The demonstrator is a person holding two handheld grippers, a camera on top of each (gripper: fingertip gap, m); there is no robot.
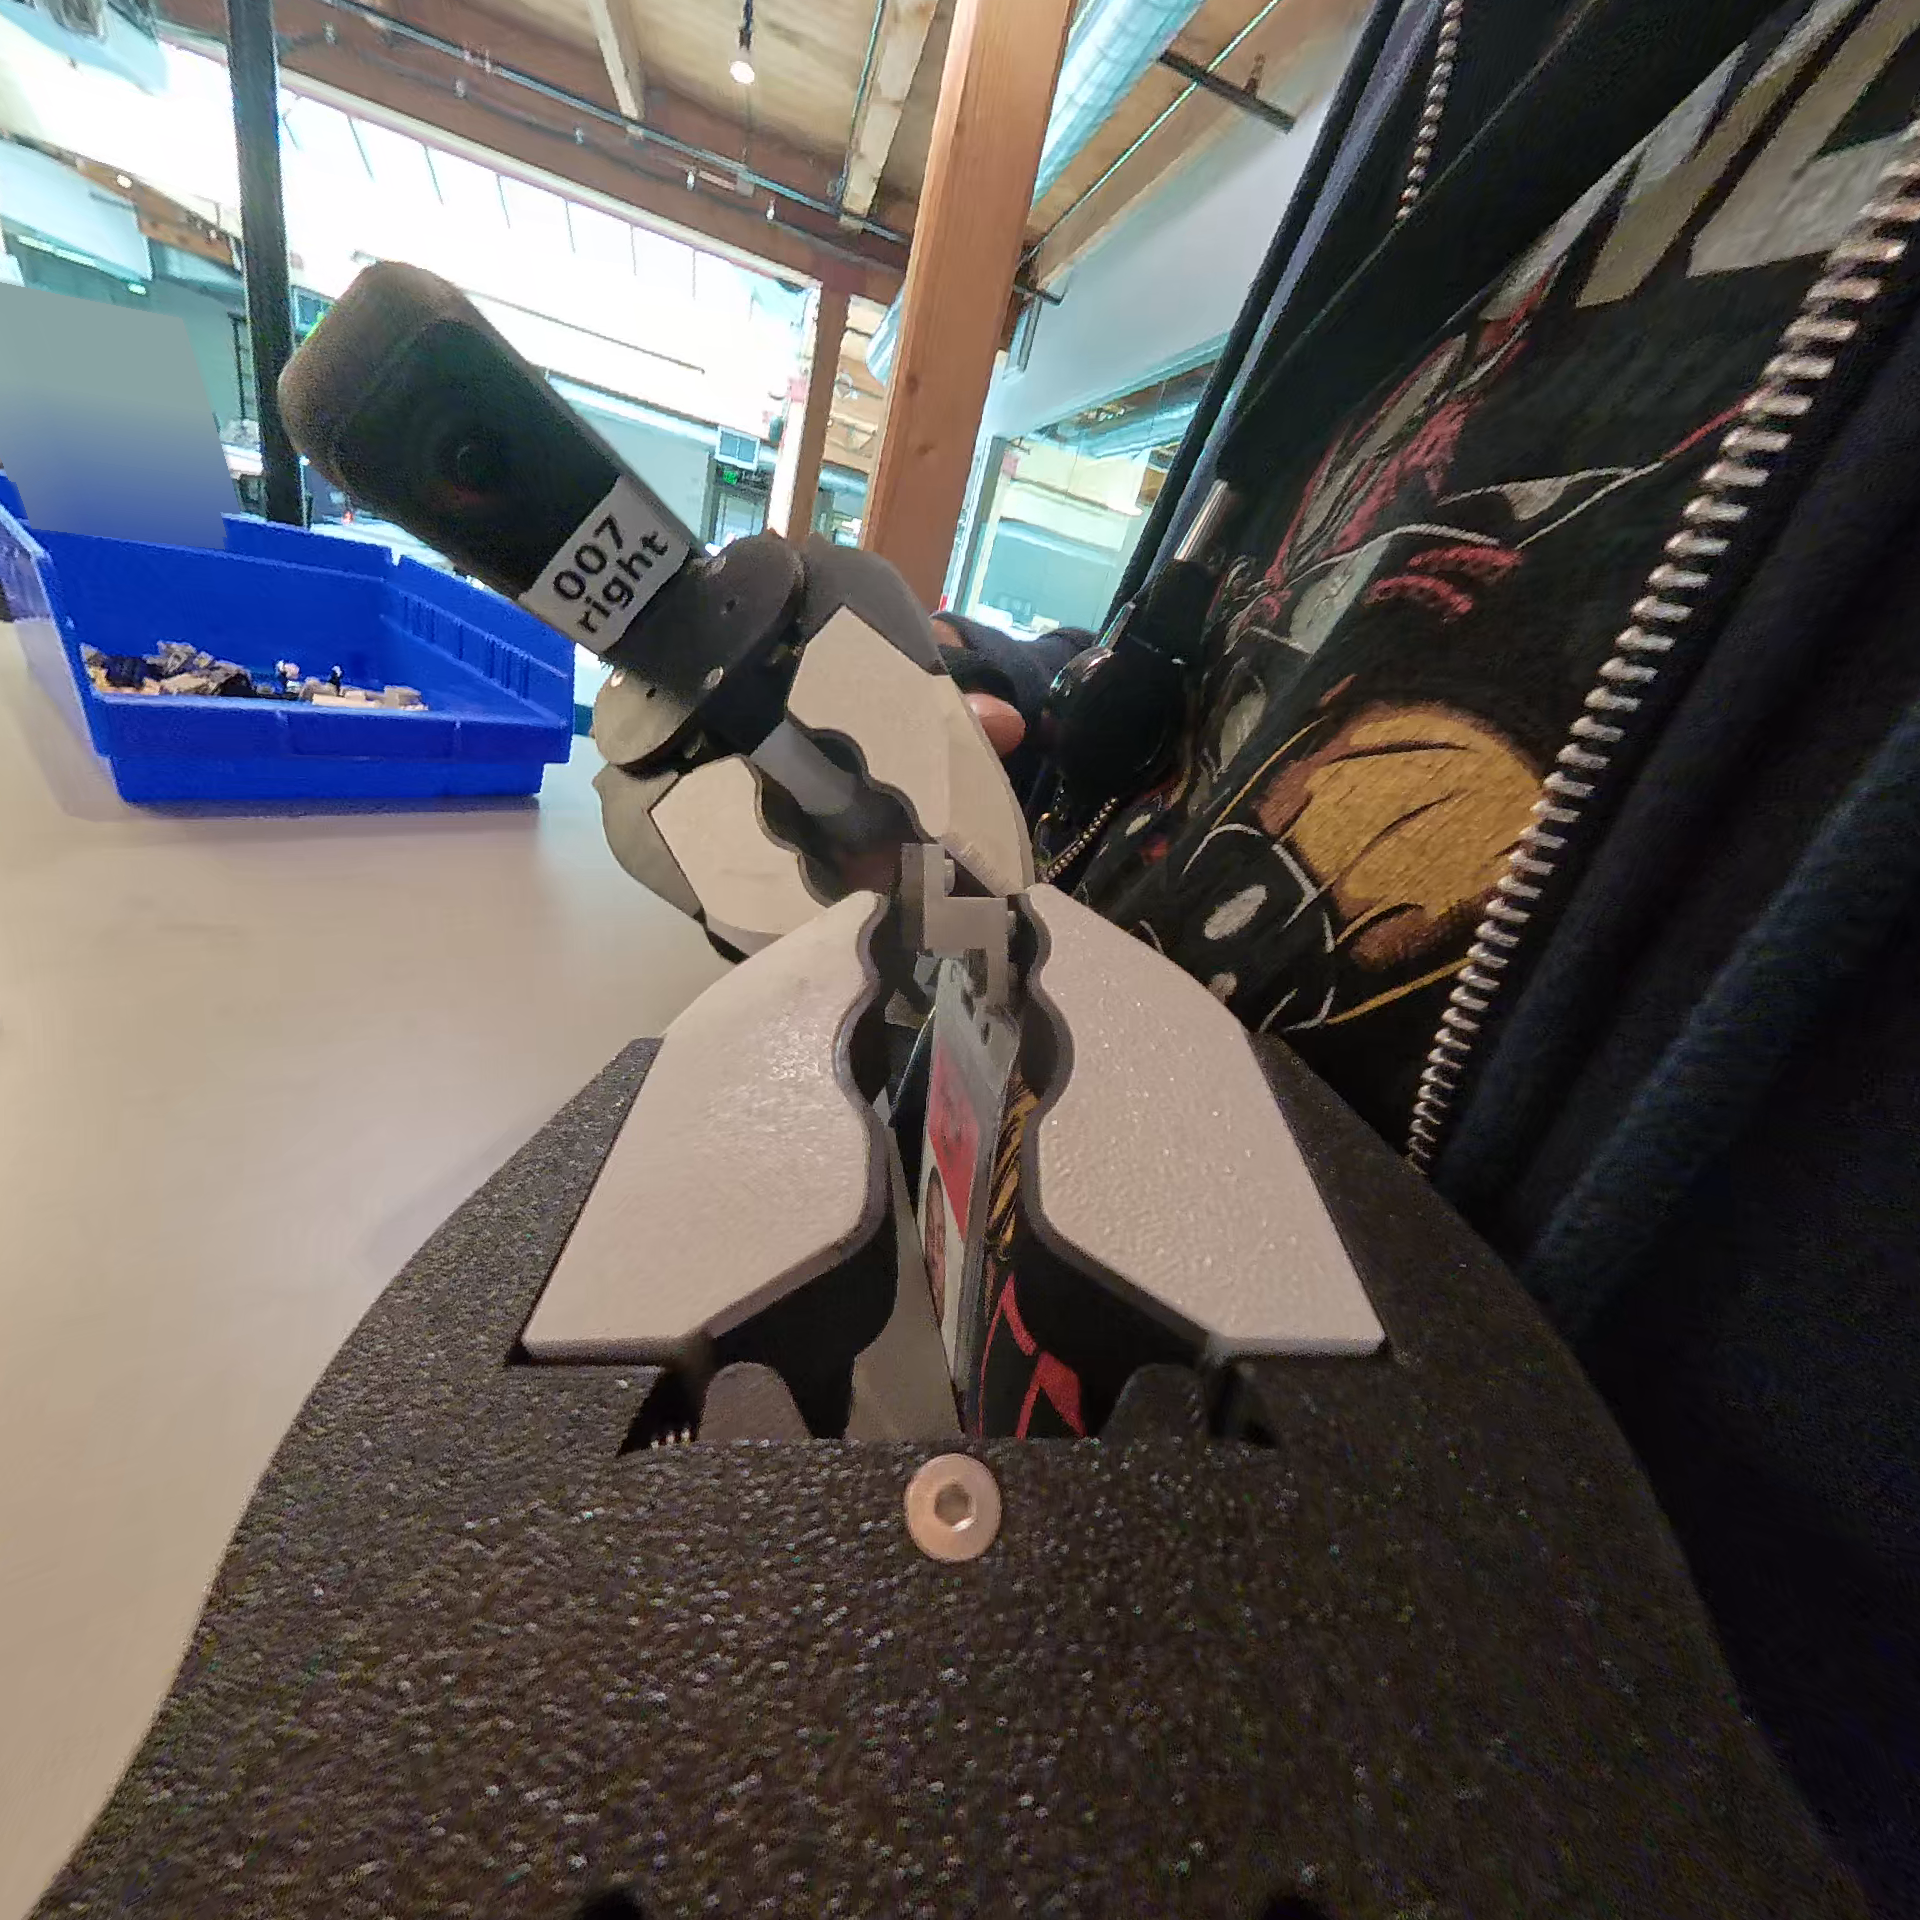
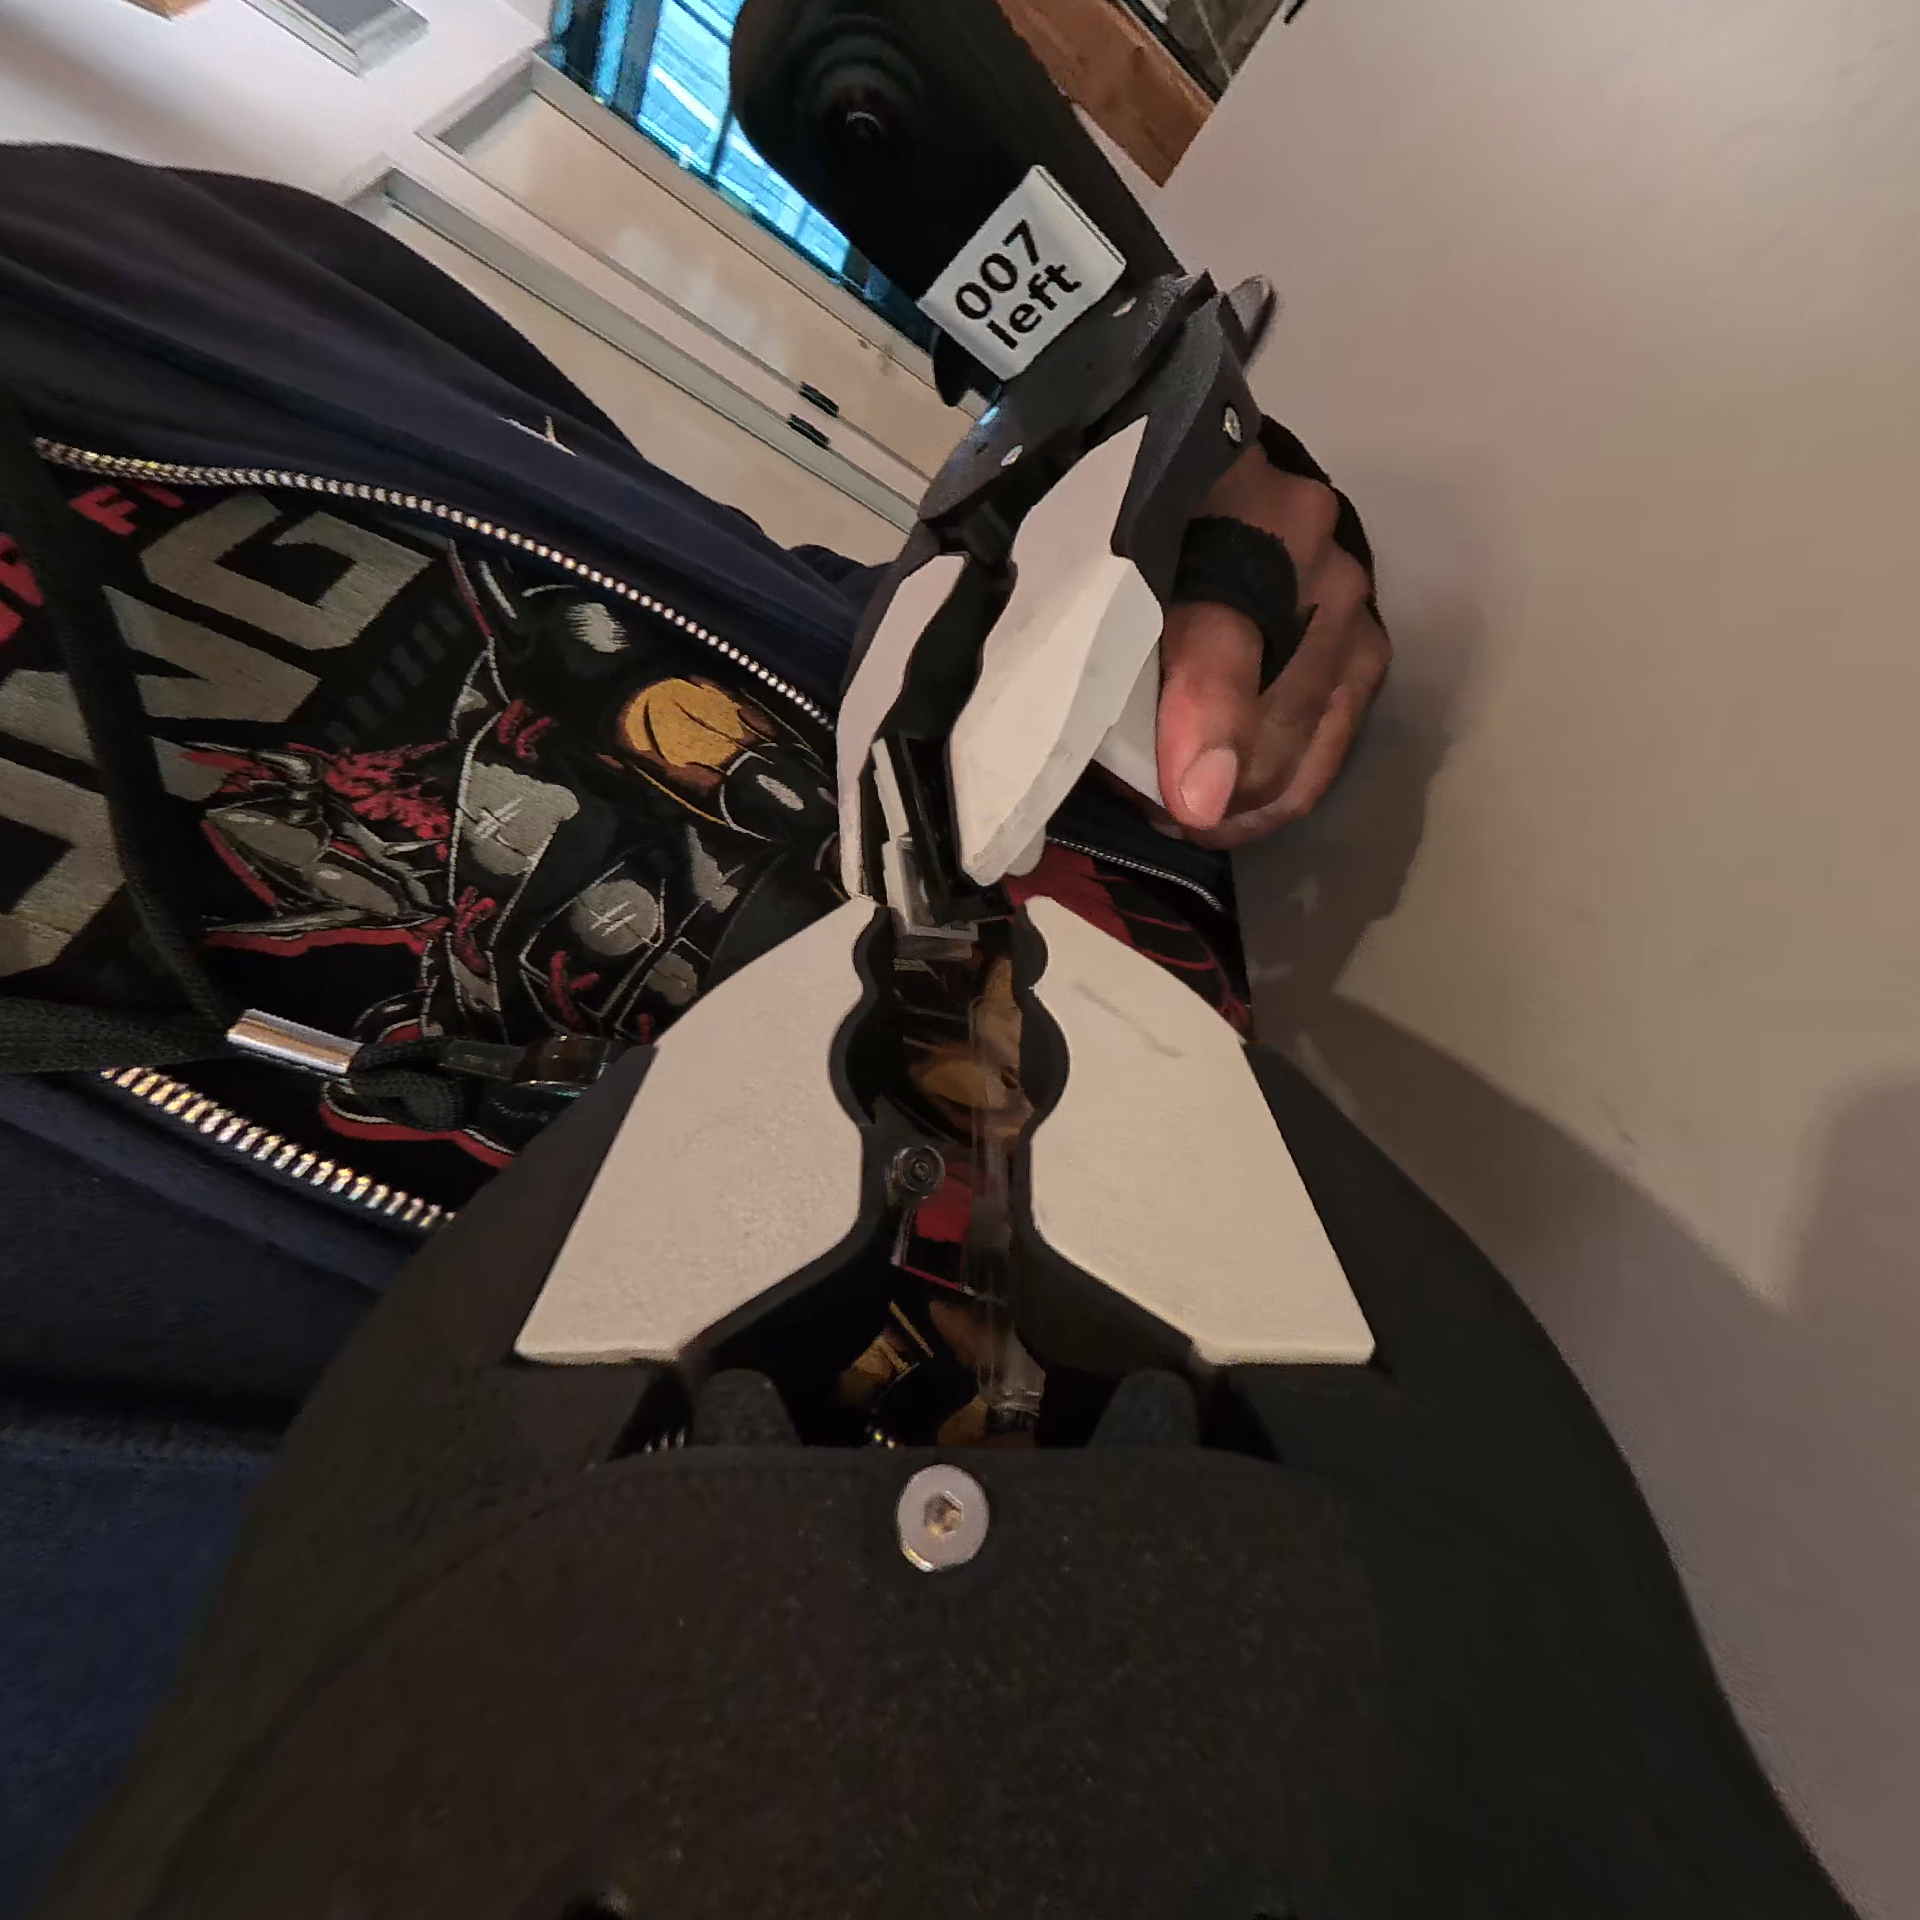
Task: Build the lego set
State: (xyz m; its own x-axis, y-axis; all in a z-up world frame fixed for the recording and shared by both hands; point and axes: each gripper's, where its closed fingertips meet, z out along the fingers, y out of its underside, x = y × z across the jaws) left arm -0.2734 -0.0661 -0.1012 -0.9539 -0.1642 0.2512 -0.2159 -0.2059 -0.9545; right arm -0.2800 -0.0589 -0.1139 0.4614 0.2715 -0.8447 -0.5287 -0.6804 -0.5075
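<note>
The two grippers meet tip to tip just in front of a person's chest, above the table edge. My left gripper (image 1: 951, 904) is shut on a small assembly of bricks: a stepped grey piece (image 1: 951, 914) shows between its fingertips. In the right wrist view the left gripper (image 2: 914, 873) holds a black piece (image 2: 930, 800) with a grey plate (image 2: 914, 914) along it. My right gripper (image 2: 945, 920) closes on the grey end of the same assembly. The right gripper also shows in the left wrist view (image 1: 894, 894), tilted down from the upper left.
A blue bin (image 1: 312, 727) with several small loose pieces stands at the far left of the pale table (image 1: 260, 1039). The person's dark zipped jacket and printed shirt (image 1: 1558, 727) fill the right side. A badge in a clear sleeve (image 1: 966, 1143) hangs behind the fingers. A hand (image 2: 1247, 707) grips the left tool. Only a small space, under 4 cm, lies between the two pairs of fingers.
</note>
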